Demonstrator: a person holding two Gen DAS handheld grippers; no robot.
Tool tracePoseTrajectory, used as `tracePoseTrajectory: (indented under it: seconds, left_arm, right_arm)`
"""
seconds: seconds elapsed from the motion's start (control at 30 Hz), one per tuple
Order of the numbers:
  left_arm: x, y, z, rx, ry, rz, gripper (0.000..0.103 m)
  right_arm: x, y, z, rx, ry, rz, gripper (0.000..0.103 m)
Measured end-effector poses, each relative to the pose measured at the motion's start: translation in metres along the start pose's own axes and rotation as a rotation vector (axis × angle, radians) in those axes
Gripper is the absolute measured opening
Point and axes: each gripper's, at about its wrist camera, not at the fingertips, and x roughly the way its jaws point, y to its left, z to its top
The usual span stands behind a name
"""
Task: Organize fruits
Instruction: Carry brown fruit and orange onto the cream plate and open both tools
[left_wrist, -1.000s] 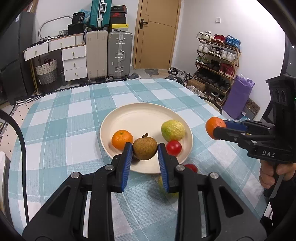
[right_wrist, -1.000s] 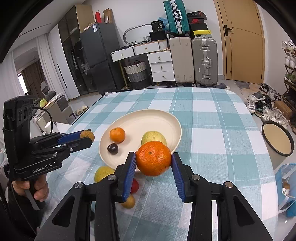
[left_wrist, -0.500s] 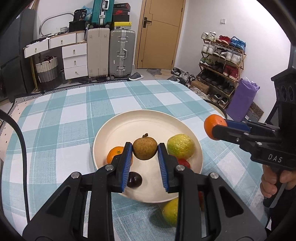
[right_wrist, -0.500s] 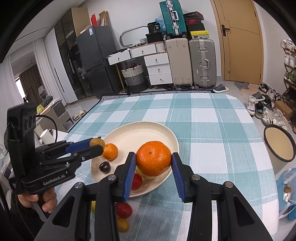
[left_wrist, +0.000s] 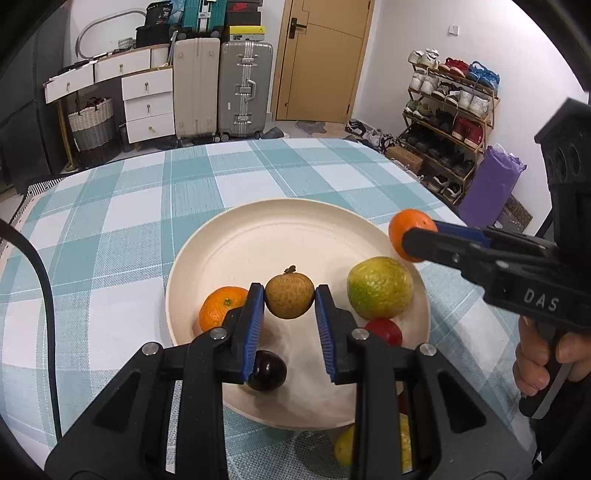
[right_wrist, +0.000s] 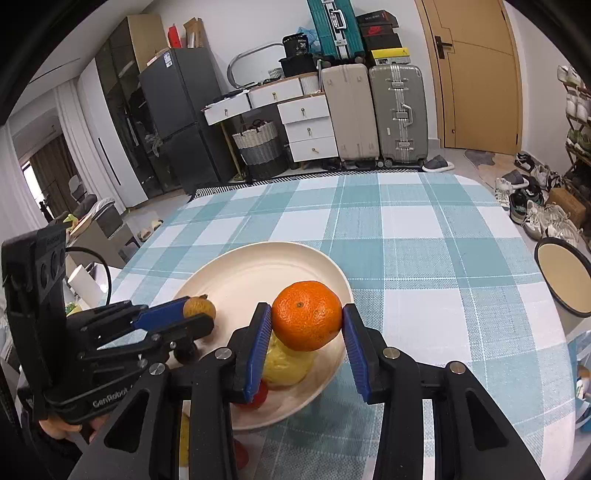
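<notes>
a lived-in room with suitcases (left_wrist: 225, 88) lined up beside a wooden door (left_wrist: 317, 59), white drawers (left_wrist: 147, 99) and a shoe rack (left_wrist: 450, 110) surrounds a table under a teal-and-white checked cloth (left_wrist: 110, 229). on the cloth sits a cream plate (left_wrist: 266, 236), already carrying a small orange (left_wrist: 218, 306), a green-yellow fruit (left_wrist: 380, 288), a red fruit (left_wrist: 384, 330) and a dark, nearly black fruit (left_wrist: 269, 371). the left gripper (left_wrist: 290, 325) hangs above the near part of the plate with its blue pads clamped on a brown, rough-skinned round fruit (left_wrist: 290, 301), stem up, held clear of the plate's surface. the right gripper (right_wrist: 306, 343) has its jaws closed around a large orange (right_wrist: 307, 320), which sits over the right rim of the plate in the right wrist view, above the green-yellow fruit. in the left wrist view that large orange shows at the plate's far right edge, pinched at the tip of the right tool, with a hand (left_wrist: 543, 365) wrapped around the handle below. a yellowish fruit (left_wrist: 345, 448) lies on the cloth just off the plate's near edge, partly hidden behind the left gripper's frame. beyond the table's right side, a round dark-rimmed basin (right_wrist: 563, 277) stands lower than the tabletop.
</notes>
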Motion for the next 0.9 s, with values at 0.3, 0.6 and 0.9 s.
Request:
tracePoseTrajectory:
  seconds: [0.3, 0.6, 0.9]
  left_arm:
    - [0.004, -0.005, -0.003, 0.036, 0.008, -0.001, 0.026]
    - [0.013, -0.006, -0.008, 0.049, 0.056, -0.018, 0.026]
    - [0.011, -0.006, -0.010, 0.035, 0.052, -0.010, 0.026]
  right_arm:
    - [0.022, -0.010, 0.005, 0.038, 0.047, -0.039, 0.040]
    - [0.035, -0.006, 0.008, 0.024, 0.074, -0.051, 0.040]
    - [0.035, -0.002, 0.010, 0.046, 0.089, -0.017, 0.049]
